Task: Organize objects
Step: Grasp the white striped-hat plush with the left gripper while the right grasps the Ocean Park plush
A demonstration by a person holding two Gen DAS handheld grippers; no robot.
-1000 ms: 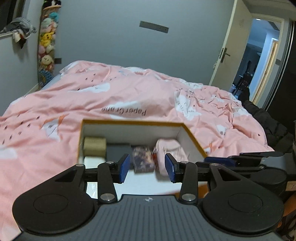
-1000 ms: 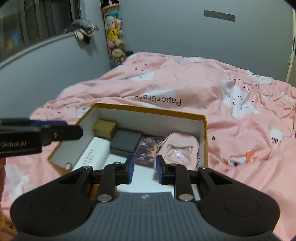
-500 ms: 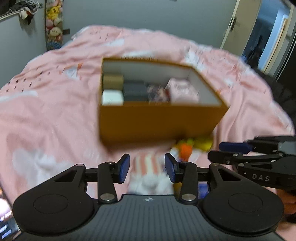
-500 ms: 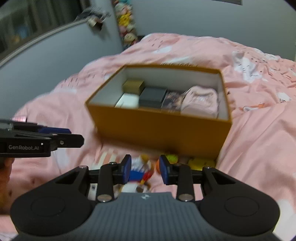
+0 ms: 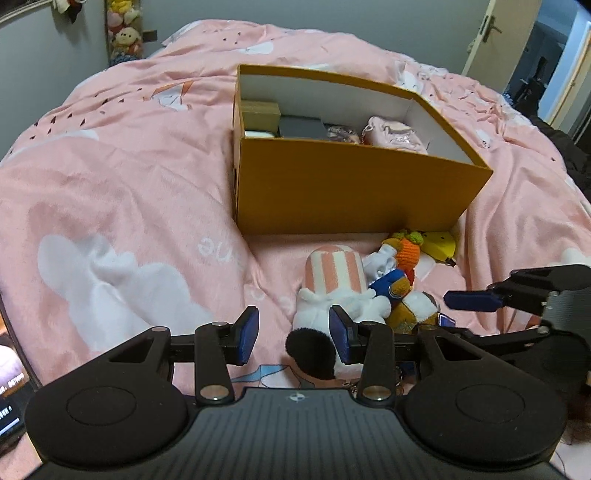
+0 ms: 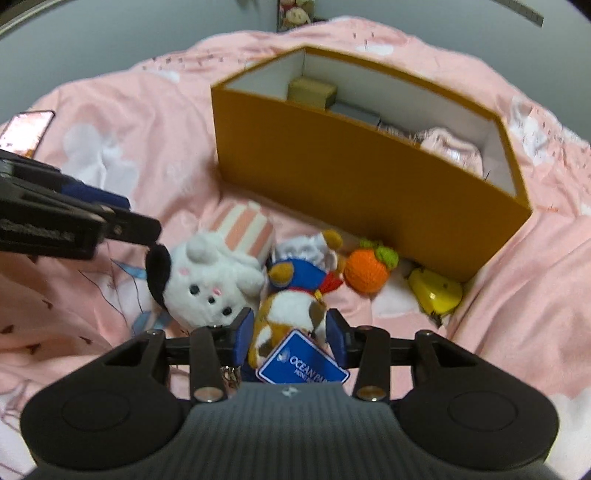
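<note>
An orange cardboard box (image 5: 351, 192) stands on the pink bedspread, holding a tan box (image 5: 260, 110), a dark box (image 5: 301, 127) and a pink pouch (image 5: 395, 134). In front of it lie a white plush (image 6: 207, 280) with a striped hat, a brown-and-white plush (image 6: 291, 310) in blue with a blue tag, a knitted orange (image 6: 367, 271) and a yellow toy (image 6: 437, 293). My left gripper (image 5: 293, 332) hangs open just left of the white plush's black ear. My right gripper (image 6: 290, 332) is over the brown-and-white plush, which lies between its opening jaws.
A phone (image 6: 26, 133) lies on the bedspread (image 5: 110, 184) at the left. Stuffed toys (image 5: 123, 33) hang on the far wall. A door (image 5: 480, 40) stands open at the back right, with dark clothing (image 5: 565, 147) on the bed's right edge.
Both grippers have come down from above the box to the toys in front of it and now point more steeply down. The right jaws have widened; the left jaws kept their gap.
</note>
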